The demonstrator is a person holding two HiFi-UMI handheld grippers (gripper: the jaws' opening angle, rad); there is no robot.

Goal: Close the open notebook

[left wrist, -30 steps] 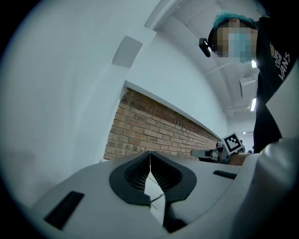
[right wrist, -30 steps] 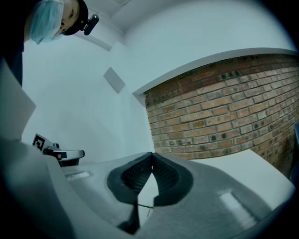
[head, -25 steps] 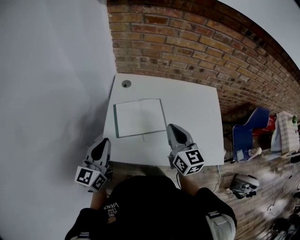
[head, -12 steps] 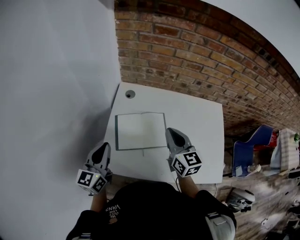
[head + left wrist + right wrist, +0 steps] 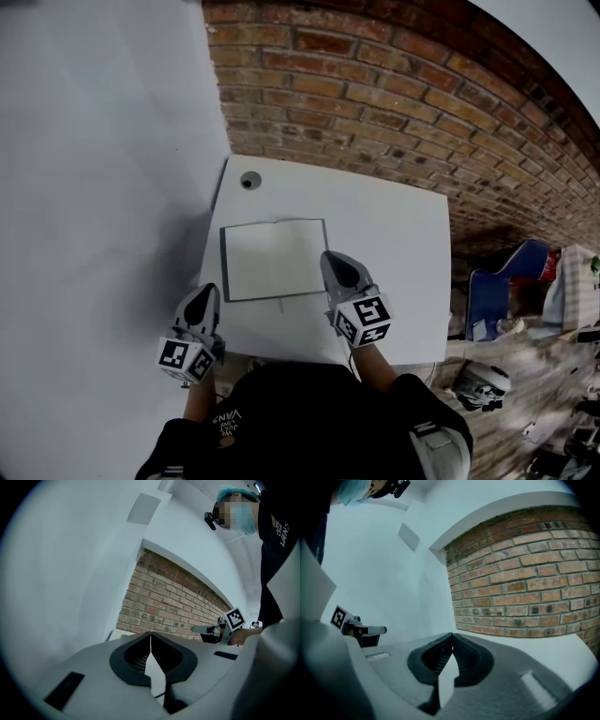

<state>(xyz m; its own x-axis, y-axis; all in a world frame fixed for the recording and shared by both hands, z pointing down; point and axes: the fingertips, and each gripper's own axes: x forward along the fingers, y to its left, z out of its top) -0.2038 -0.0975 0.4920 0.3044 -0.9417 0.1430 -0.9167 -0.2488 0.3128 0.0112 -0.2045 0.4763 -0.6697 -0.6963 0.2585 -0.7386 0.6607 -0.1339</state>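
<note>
The notebook [image 5: 274, 260] lies open and flat in the middle of the white table [image 5: 394, 234], just left of the head view's centre. Its spread runs wider left to right than up and down. A thin ribbon [image 5: 281, 303] hangs from its lower edge, so I judge the spine runs up the frame at mid-spread, though the crease is too faint to see.

My right gripper [image 5: 335, 265] is the nearer one, with its tip at the notebook's lower right corner. I cannot tell whether it touches the page. My left gripper [image 5: 202, 302] sits at the lower left, by the table's near edge and apart from the cover.

Both grippers are clenched on nothing, jaw tips meeting. Neither gripper view shows the notebook, only my own jaws, the brick wall [image 5: 375, 84] and the other gripper.
</note>
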